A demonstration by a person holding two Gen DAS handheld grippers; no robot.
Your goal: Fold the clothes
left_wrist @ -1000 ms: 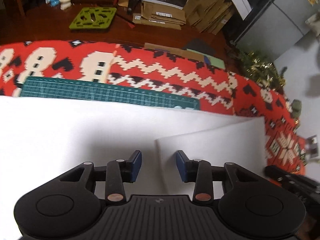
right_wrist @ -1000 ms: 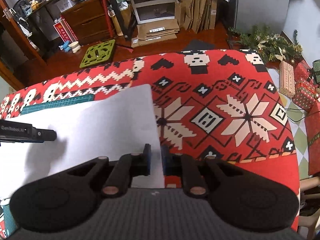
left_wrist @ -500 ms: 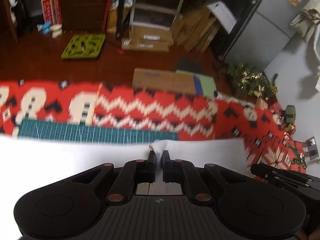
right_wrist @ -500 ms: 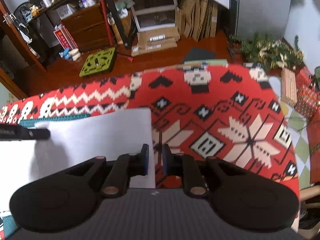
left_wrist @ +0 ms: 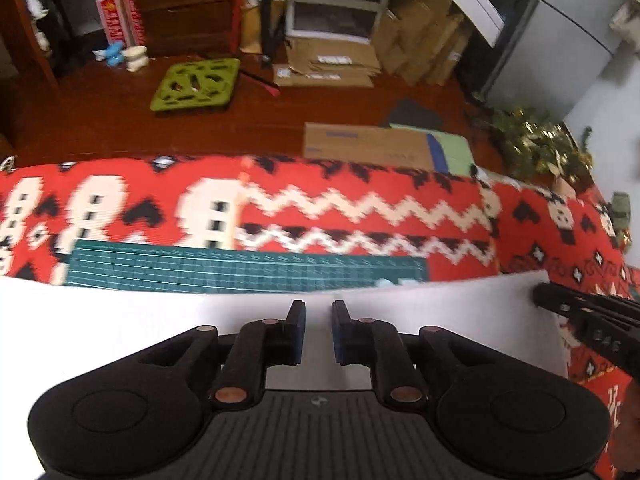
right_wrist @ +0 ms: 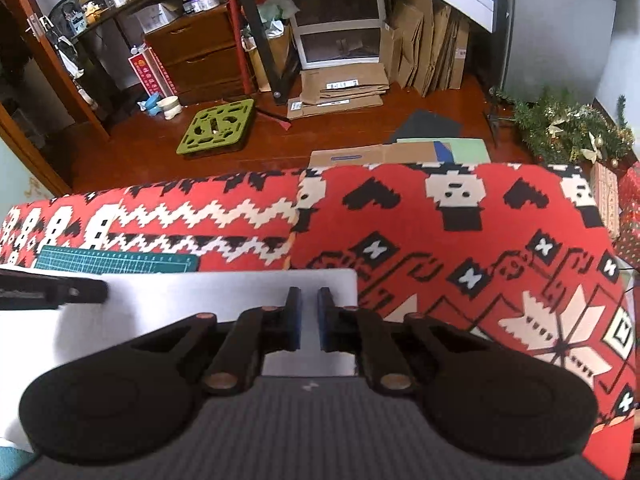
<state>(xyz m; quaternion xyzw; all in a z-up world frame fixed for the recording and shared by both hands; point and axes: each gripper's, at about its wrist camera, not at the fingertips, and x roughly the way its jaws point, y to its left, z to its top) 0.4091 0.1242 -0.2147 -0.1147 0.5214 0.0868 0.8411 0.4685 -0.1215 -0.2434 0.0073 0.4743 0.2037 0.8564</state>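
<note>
No text could be read: the labels on the flattened cardboard boxes [right_wrist: 340, 88] and the red sign [right_wrist: 154, 74] by the drawers were too blurred.

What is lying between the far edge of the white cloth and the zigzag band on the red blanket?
A green cutting mat lies there on the red patterned blanket, its near edge under the white cloth. The left wrist view shows it best.

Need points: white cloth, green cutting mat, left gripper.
white cloth [right_wrist: 224, 292]: right wrist view, flat top near its far edge.
green cutting mat [left_wrist: 248, 270]: left wrist view, gridded middle.
left gripper [left_wrist: 319, 330]: left wrist view, gap between fingertips.
</note>
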